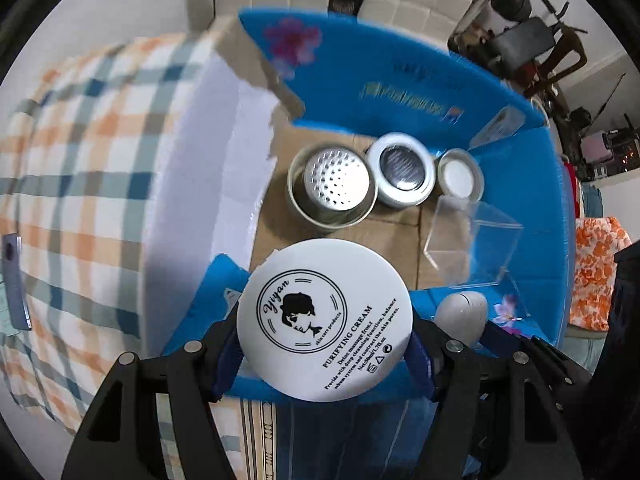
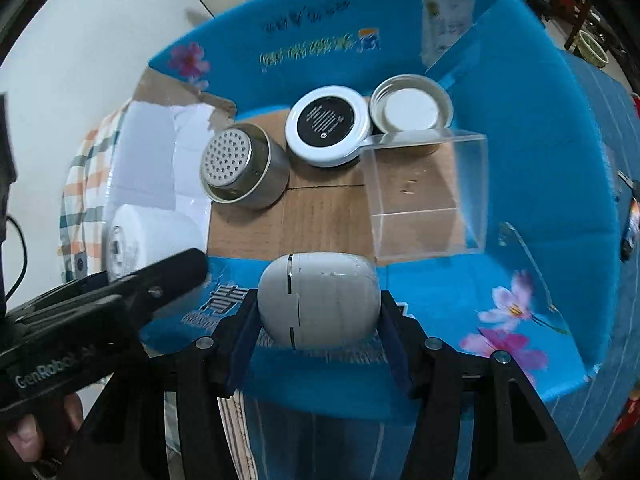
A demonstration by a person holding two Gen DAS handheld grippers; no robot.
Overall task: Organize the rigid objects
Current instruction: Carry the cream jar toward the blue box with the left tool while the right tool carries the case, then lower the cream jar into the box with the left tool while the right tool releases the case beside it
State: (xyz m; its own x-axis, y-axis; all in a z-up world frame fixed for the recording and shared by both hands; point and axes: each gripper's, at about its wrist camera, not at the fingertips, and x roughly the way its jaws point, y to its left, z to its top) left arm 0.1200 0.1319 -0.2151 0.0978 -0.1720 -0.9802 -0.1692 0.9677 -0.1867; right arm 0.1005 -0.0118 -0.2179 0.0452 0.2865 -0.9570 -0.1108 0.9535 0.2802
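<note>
Though half-hidden by jaws, cream jar (image 1: 324,320).

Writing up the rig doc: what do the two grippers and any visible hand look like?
Both grippers, left gripper and right gripper, are matte black angular frames with silver rivets and dark blue finger pads. The left one's body reads "GenRobot" in white. A bare hand shows; no sleeve visible.

White round jar lid (image 1: 325,319) — circular logo reads "Yiyan" over a woman's head silhouette, with "skin care products" along the ring. Beside it: "PURIFYING CREAM", then "Detox massage frost", "Provide with deep cleansing function, balance sebum system and contract the skin pores.", "Net:50ml/1.7fl.oz".

Black gripper body (image 2: 44,376) in the right wrist view — "GenRobot", last letters partly cut off.

Blue box (image 2: 520,184) print: blurred, unreadable.
</note>
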